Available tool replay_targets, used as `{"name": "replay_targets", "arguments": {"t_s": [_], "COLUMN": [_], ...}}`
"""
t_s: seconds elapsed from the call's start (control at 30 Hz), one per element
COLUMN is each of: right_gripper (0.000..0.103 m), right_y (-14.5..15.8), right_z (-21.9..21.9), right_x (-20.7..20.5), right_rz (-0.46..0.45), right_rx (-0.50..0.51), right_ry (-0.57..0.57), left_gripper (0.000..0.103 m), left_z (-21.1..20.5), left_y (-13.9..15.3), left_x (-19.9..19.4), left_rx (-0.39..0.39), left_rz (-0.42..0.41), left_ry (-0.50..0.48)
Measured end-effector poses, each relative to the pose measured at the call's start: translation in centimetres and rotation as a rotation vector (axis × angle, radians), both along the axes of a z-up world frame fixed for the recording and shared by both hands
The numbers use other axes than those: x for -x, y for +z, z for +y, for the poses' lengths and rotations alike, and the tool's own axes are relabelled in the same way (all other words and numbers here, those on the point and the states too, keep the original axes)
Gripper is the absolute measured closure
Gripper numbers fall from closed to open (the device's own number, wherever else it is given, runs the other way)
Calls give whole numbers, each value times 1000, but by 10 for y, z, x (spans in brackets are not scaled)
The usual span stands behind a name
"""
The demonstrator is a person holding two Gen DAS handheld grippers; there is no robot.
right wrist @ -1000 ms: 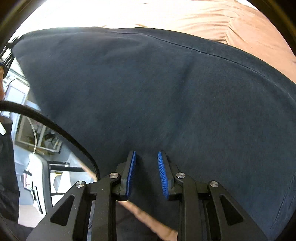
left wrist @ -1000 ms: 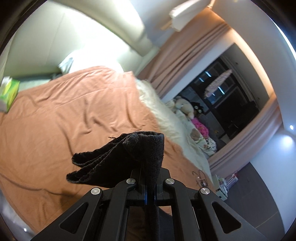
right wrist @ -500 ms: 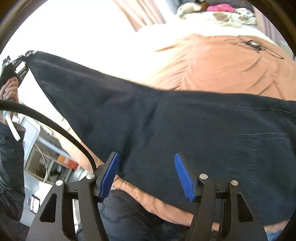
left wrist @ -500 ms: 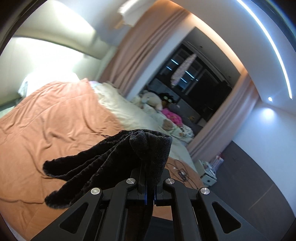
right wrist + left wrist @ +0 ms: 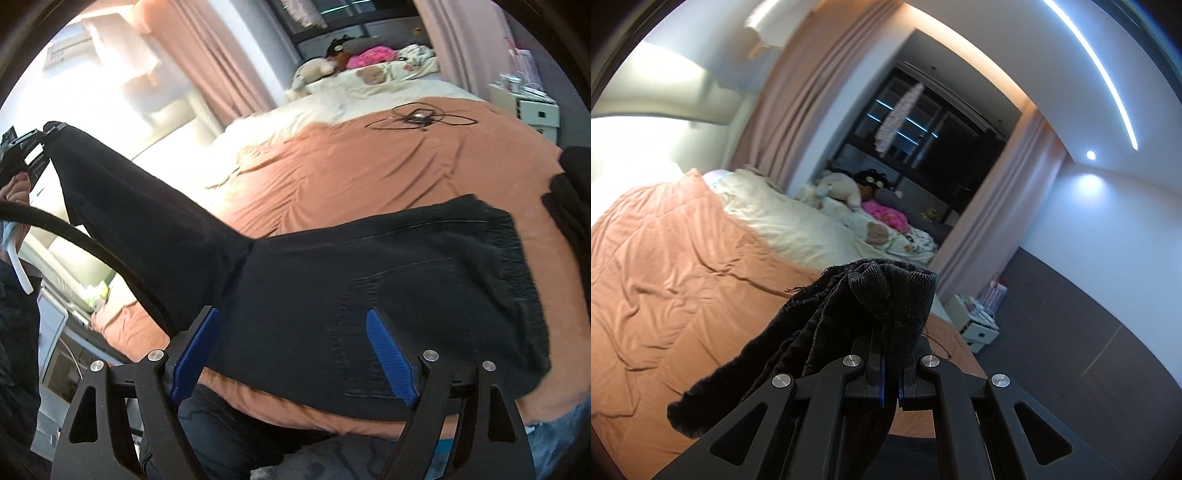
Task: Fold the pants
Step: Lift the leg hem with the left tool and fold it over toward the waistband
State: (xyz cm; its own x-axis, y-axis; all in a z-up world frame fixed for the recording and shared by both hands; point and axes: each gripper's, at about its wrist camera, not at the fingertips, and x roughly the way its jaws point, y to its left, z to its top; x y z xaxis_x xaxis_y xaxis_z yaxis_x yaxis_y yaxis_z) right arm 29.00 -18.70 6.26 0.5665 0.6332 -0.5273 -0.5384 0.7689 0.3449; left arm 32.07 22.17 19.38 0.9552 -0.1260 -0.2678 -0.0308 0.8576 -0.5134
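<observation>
Pants [image 5: 388, 295] of dark corduroy stretch across an orange bedspread [image 5: 351, 173] in a bedroom, one end raised at the far left of the right wrist view and the broad seat portion, with its stitched pocket and frayed hem, lying flat on the cover at right. At far left in that view the left gripper [image 5: 22, 147], held up by a hand [image 5: 16, 188], pinches the lifted end of the garment. Its own camera shows its jaws closed tight on a bunched fold of the pants [image 5: 849, 317], which spills out over the left gripper [image 5: 889, 384] and droops to the left above the bedspread [image 5: 672, 266]. Lower centre in the right wrist view, the right gripper [image 5: 291, 354] hovers over the flat part of the pants, its blue pads [image 5: 388, 354] spreading apart and gripping nothing; the cloth lies beyond them, not between them. Farther back, a cream blanket [image 5: 332, 107] covers the head of the bed, stuffed toys [image 5: 314, 70] sit against the dark window, and a tangle of black cable [image 5: 417, 118] rests on the bedspread at right, near a white bedside cabinet [image 5: 535, 110].
</observation>
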Motion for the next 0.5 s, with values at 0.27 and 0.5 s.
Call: {"name": "replay_targets", "arguments": {"t_s": [0.27, 0.5], "right_gripper": [22, 22], "right_y": [-26, -26], "right_z": [-10, -46], "right_x": [52, 92], "right_rz": [-30, -39], "right_rx": [-36, -63], "right_ry": [-98, -177], "left_gripper": [99, 99], "left_z": [-63, -117], "left_y": [-8, -31], "left_x": [-36, -67], "left_rx": [-21, 4], "left_rz": [30, 84], "left_ry": [-96, -187]}}
